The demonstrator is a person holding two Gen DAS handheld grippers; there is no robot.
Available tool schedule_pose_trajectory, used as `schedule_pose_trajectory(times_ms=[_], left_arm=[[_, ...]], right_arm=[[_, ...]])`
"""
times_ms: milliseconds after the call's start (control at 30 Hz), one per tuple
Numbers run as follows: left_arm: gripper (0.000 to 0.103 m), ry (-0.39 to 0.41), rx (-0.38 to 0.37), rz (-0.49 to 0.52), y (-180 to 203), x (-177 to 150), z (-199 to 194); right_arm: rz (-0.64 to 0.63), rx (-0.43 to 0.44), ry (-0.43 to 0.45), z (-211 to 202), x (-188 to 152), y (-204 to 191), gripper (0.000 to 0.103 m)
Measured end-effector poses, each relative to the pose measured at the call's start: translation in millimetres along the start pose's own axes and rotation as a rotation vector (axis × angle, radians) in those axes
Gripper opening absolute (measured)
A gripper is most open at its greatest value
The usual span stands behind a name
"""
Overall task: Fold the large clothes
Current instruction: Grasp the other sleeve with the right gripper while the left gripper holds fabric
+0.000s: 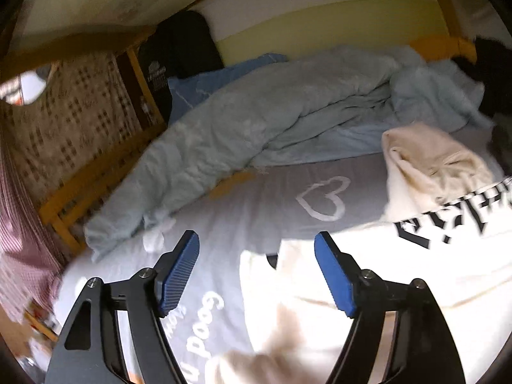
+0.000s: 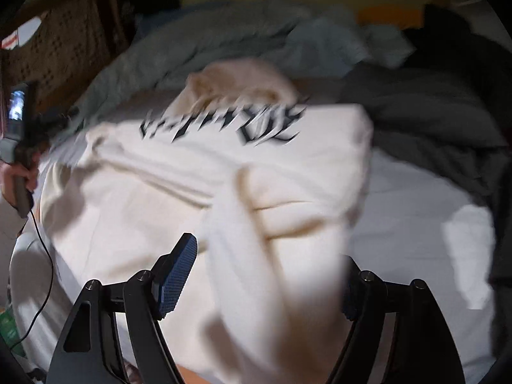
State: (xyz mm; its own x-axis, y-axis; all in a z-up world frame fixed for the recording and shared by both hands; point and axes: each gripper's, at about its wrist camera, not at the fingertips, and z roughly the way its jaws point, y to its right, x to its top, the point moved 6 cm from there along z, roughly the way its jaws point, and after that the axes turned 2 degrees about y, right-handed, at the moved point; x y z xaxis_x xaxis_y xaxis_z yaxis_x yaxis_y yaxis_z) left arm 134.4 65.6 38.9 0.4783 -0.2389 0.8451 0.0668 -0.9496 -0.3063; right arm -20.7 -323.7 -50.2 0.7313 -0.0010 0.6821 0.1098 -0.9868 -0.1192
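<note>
cream hoodie [image 2: 198, 185] lies half-folded on the bed [image 1: 262, 198], left gripper [image 1: 256, 275] and right gripper [image 2: 268, 284] both spread and holding nothing, so loose fabric could slump and undo the fold.

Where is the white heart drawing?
In the left wrist view, the heart is on the grey bedsheet, between the blue duvet and the cream hoodie.
</note>
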Motion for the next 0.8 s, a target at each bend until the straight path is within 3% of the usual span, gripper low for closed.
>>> schedule_pose_trajectory(times_ms=[33, 67, 100, 133, 167, 300, 433, 733, 800], left_arm=[[0.074, -0.015, -0.018, -0.022, -2.6, -5.3, -2.9], [0.074, -0.028, -0.03, -0.039, -4.6, -10.8, -3.7], [0.074, -0.043, -0.037, -0.053, -6.7, -18.4, -4.1], [0.074, -0.058, -0.038, -0.061, -8.4, -26.7, -3.4], [0.074, -0.074, -0.038, -0.063, -7.5, -35.4, -4.7], [0.074, -0.136, 0.027, -0.073, -19.8, -68.9, 0.3], [0.074, -0.185, -0.009, -0.126, -31.2, -94.3, 4.6], [0.076, -0.222, -0.093, -0.187, -36.4, -108.3, 29.9], [0.039, -0.259, -0.118, -0.159, -28.5, -113.7, 32.3]], right_arm=[[0.006, -0.04, 0.0, 5.0, -0.3, -0.6, 0.076], [-0.004, -0.111, 0.033, 4.1, 0.1, -0.7, 0.056], [-0.024, -0.163, 0.072, -0.7, -0.4, -1.0, 0.027], [-0.053, -0.204, 0.117, -9.2, -2.1, -2.9, 0.017], [-0.065, -0.214, 0.158, -18.6, -4.1, -5.9, 0.014], [0.04, -0.121, 0.252, -53.2, -28.8, -11.2, 0.013], [-0.028, -0.163, 0.292, -70.1, -48.6, -25.3, 0.013], [-0.116, -0.044, 0.212, -67.0, -82.9, -76.4, 0.013], [-0.1, -0.039, 0.211, -69.9, -88.2, -78.7, 0.013]])
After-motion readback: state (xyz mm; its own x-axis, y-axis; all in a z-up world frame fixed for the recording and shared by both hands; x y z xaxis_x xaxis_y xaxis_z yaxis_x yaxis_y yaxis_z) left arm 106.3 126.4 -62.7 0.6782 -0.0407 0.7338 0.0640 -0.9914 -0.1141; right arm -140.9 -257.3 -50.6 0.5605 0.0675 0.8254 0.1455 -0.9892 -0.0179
